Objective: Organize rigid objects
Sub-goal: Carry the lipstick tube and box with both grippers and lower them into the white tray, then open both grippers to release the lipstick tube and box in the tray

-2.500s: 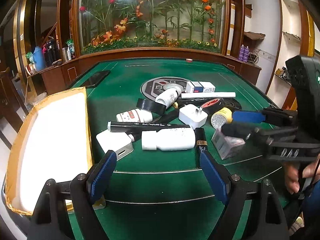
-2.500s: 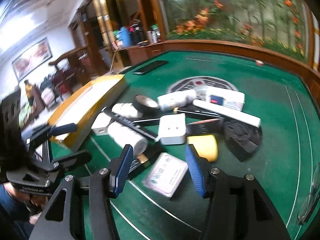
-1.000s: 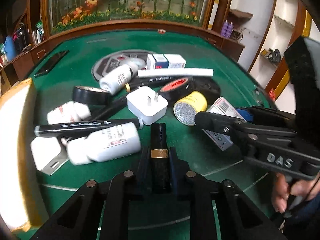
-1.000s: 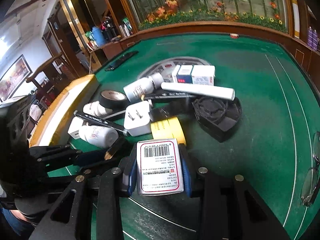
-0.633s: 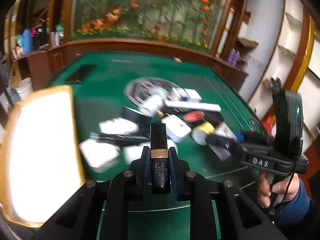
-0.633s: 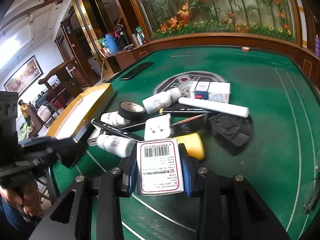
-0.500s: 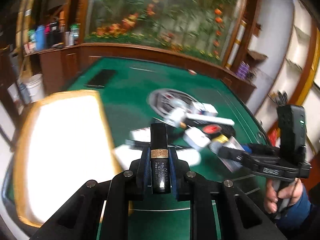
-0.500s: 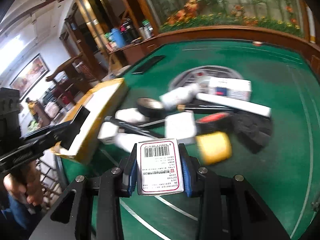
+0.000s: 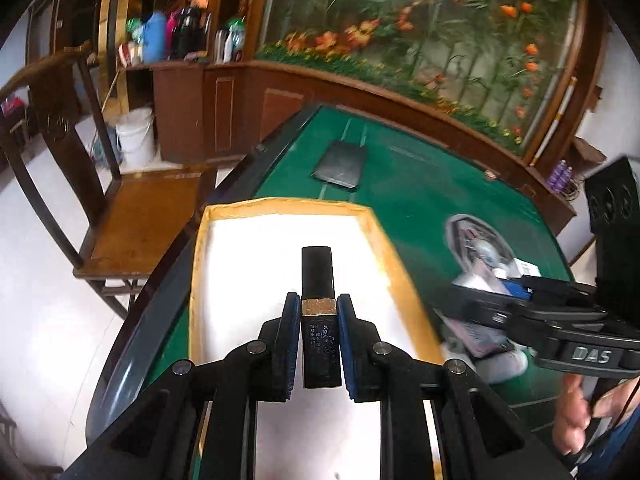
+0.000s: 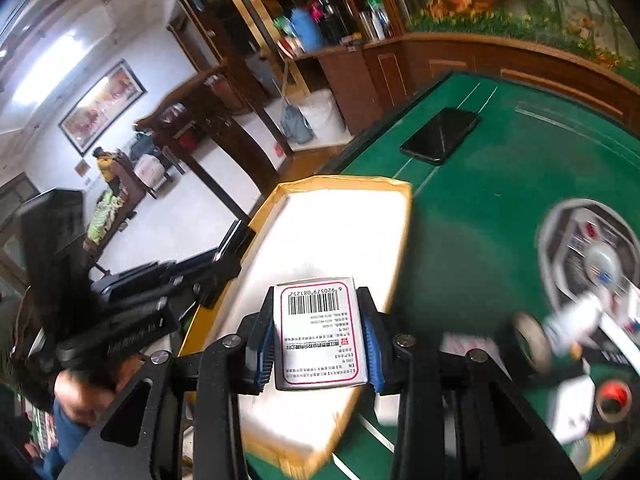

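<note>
Step in hand: transport. Both grippers carry 1 item each toward the tray (image 9: 376, 236), a shallow yellow-rimmed box with a white floor at the counter (image 9: 420, 184) edge.

Left gripper (image 9: 319, 344): closed on a black tube (image 9: 318, 304) with a gold band, pads pressing its lower half, tube pointing straight ahead along the fingers. The tray floor lies directly beyond and below the tips.

Right gripper (image 10: 319, 340): closed on a white box (image 10: 318, 336) with a barcode label facing the camera, pads on its 2 narrow sides. The tray (image 10: 400, 216) sits ahead and below; its near right rim is just under the right pad. The left gripper shows at this camera's left, over the tray's far side.

Remaining pile (bottles, tape rolls, charger; blurred) lies to the right of both grippers. A phone (image 10: 440, 136) rests beyond the tray.

Judgement: neither item is down yet. Next move calls for lowering each gripper over bare tray floor, well apart from the other gripper, then letting go low so that the tube does not roll and the box lands flat. Risk: the 2 grippers crowding over 1 tray.
</note>
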A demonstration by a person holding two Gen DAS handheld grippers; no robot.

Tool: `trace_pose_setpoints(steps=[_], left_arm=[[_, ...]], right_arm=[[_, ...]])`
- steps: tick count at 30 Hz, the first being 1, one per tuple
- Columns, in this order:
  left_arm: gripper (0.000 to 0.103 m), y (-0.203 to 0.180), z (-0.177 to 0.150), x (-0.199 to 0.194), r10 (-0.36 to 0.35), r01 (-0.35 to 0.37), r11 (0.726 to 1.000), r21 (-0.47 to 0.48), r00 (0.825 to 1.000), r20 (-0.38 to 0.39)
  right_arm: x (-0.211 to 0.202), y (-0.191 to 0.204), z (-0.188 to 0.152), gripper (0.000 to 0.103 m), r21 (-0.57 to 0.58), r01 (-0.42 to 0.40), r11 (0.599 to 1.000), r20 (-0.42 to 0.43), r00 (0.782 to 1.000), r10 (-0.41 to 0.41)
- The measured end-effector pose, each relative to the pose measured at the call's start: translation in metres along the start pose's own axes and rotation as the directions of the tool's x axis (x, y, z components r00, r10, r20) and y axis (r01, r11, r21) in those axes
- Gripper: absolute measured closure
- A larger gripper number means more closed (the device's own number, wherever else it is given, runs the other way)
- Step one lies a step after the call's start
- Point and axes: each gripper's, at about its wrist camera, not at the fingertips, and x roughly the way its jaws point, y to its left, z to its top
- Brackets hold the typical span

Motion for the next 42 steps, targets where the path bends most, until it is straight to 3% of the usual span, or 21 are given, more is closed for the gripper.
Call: trace_pose_setpoints(steps=[7,11,19,22,24,25,27,28,32,37,39,42], left_arm=[[0.084,0.016,0.013,0.057,0.036,-0.040,0.998,-0.040,0.994,-0.105],[0.084,0.020,0.015,0.076,0.031,-0.039,0.998,-0.059,0.989,-0.141],[0.084,0.020,0.014,0.094,0.024,-0.037,0.997,-0.073,0.985,-0.172],[0.082,0.021,0.011,0.094,0.016,-0.030,0.997,-0.078,0.984,-0.178],[0.074,0.021,0.009,0.091,0.018,-0.033,0.996,-0.080,0.985,-0.172],[0.072,0.022,0.009,0.089,0.018,-0.032,0.996,-0.082,0.986,-0.165],[0.049,0.020,0.010,0.080,0.006,-0.019,0.996,-0.087,0.989,-0.147],[0.044,0.019,0.009,0.073,0.006,-0.018,0.996,-0.085,0.991,-0.136],[0.043,0.003,0.002,0.041,0.006,-0.008,1.000,-0.020,0.998,-0.069],[0.043,-0.044,-0.023,-0.001,-0.097,0.095,0.991,0.093,0.995,0.015],[0.024,-0.072,-0.035,-0.004,-0.129,0.125,0.976,0.176,0.992,0.011],[0.022,-0.105,-0.045,0.006,-0.121,0.123,0.960,0.251,0.992,-0.022]], right_arm=[[0.095,-0.016,0.049,0.068,0.099,0.091,0.991,-0.114,0.990,-0.079],[0.121,-0.027,0.059,0.068,0.131,0.121,0.984,-0.149,0.984,-0.101],[0.134,-0.026,0.058,0.065,0.107,0.147,0.983,-0.159,0.979,-0.129],[0.140,-0.022,0.058,0.058,0.085,0.156,0.984,-0.153,0.978,-0.142],[0.141,-0.022,0.060,0.048,0.081,0.146,0.986,-0.149,0.980,-0.133],[0.136,-0.022,0.059,0.048,0.087,0.141,0.986,-0.137,0.982,-0.128],[0.129,-0.023,0.058,0.048,0.097,0.121,0.988,-0.123,0.986,-0.109],[0.121,-0.024,0.056,0.048,0.102,0.106,0.989,-0.111,0.989,-0.095],[0.069,-0.029,0.039,0.047,0.098,0.059,0.993,-0.031,0.998,-0.057],[-0.015,-0.056,-0.009,0.043,0.118,-0.013,0.993,0.072,0.997,0.005],[-0.049,-0.072,-0.035,0.040,0.110,-0.008,0.994,0.120,0.993,-0.005],[-0.088,-0.103,-0.067,0.039,0.123,0.036,0.992,0.168,0.984,-0.056]])
